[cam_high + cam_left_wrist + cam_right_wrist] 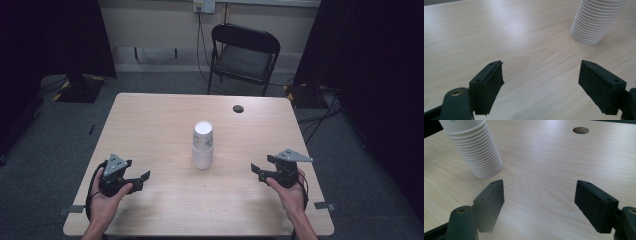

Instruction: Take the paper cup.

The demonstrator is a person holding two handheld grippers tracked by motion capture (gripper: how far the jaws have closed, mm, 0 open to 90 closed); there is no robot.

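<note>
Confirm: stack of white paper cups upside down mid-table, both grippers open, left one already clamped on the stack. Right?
Not quite. The left gripper isn't on the stack of cups; its jaws stand open over bare table, well short of it, as the left gripper view and high view show. The rest holds: stack upside down mid-table, right gripper open too.

Blk grippers (141, 180) w/ grey 3-cornered top plates (115, 164), blk cables (90, 192).
</note>
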